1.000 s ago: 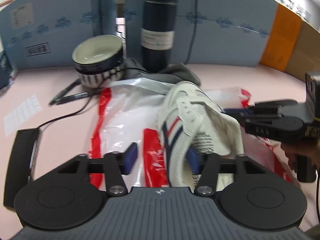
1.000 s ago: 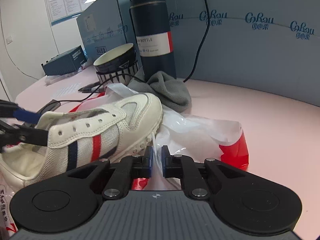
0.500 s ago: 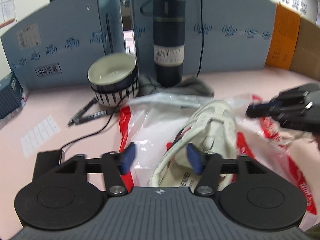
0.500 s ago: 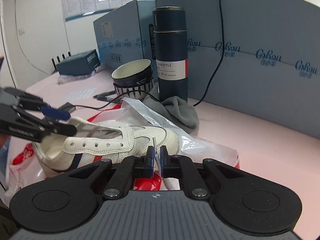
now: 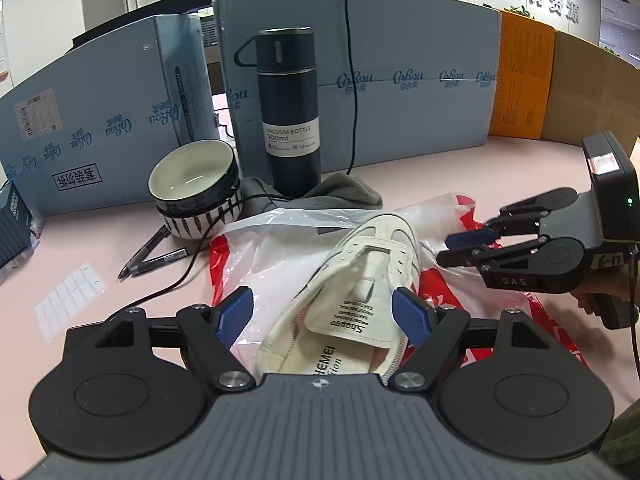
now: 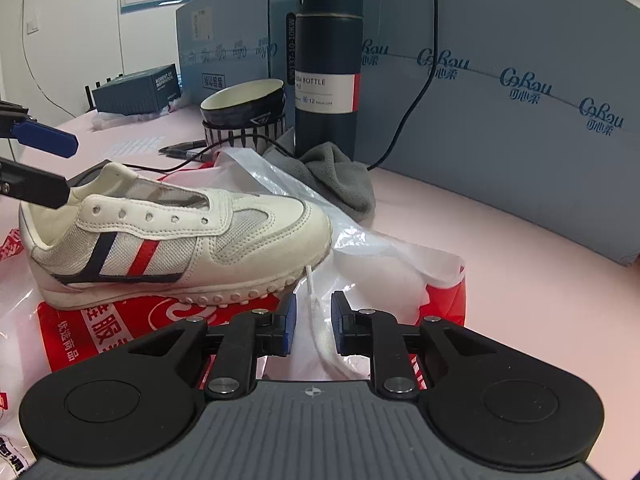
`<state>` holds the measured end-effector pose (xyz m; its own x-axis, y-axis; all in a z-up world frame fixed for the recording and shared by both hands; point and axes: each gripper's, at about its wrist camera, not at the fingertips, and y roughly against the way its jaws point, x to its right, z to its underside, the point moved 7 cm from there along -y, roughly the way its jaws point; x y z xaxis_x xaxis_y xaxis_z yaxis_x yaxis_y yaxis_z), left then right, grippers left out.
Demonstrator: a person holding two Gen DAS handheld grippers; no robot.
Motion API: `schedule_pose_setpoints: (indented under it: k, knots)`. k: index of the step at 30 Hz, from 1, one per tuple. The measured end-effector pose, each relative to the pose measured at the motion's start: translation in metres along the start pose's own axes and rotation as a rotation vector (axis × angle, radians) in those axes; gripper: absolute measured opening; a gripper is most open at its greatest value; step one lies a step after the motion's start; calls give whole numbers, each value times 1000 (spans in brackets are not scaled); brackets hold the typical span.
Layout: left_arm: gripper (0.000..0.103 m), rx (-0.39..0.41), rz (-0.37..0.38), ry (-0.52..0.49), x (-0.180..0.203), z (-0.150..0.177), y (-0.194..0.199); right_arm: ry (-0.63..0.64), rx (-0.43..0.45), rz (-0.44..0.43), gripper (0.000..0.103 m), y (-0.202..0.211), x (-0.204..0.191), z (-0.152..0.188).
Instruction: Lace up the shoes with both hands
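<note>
Two hand-held grippers flank one white shoe (image 6: 176, 236) lying on a plastic bag (image 6: 384, 248) on the pink desk (image 6: 520, 280). The right hand-held gripper (image 6: 313, 320), nearer the toe, is opening narrowly around a soft white lace (image 6: 316, 312), pads clear. The left hand-held gripper (image 5: 326, 314) is opening wide astride the heel, gripping nothing. The shoe's long axis runs away from the left one. Five empty eyelets (image 6: 149, 216) line the stitched upper.

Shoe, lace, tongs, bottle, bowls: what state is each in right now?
Shoe: upright on the plastic bag, eyelets empty, unlaced.
Lace: loose between the right tongs, not threaded.
Right tongs: opening, pads off the lace.
Left tongs: opening, straddling the shoe's heel.
Vacuum bottle: upright, capped.
Bowls: stacked, the top one empty.
</note>
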<state>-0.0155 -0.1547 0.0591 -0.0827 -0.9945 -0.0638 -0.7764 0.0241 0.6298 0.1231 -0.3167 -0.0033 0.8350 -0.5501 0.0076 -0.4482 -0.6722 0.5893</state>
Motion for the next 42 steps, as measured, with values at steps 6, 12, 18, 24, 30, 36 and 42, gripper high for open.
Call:
schedule_pose_setpoints:
  k: [6,12,18,24,30,36,42]
  knots:
    - [74,0,20,-15,5,0,0,0,-37,5,17,-15,0,3]
    - [73,18,123,-52,20,-8,0,-96,-5,-35,2,-8,6,-2]
    - [73,-37,236,-46,41,-11,-23,-90,35,-88,2,25,3,-23]
    - [34,-99,214,15,47,-7,-54,-59,33,-136,2,41,-8,-39]
    - [14,-70,170,82,36,-4,-62,37,-26,-133,2,37,-20,-43]
    - [14,-42,155,35,41,-5,-63,238,-109,-130,2,27,-42,-45]
    - [15,1,128,-76,49,-3,-65,346,-174,-147,2,12,-54,-49]
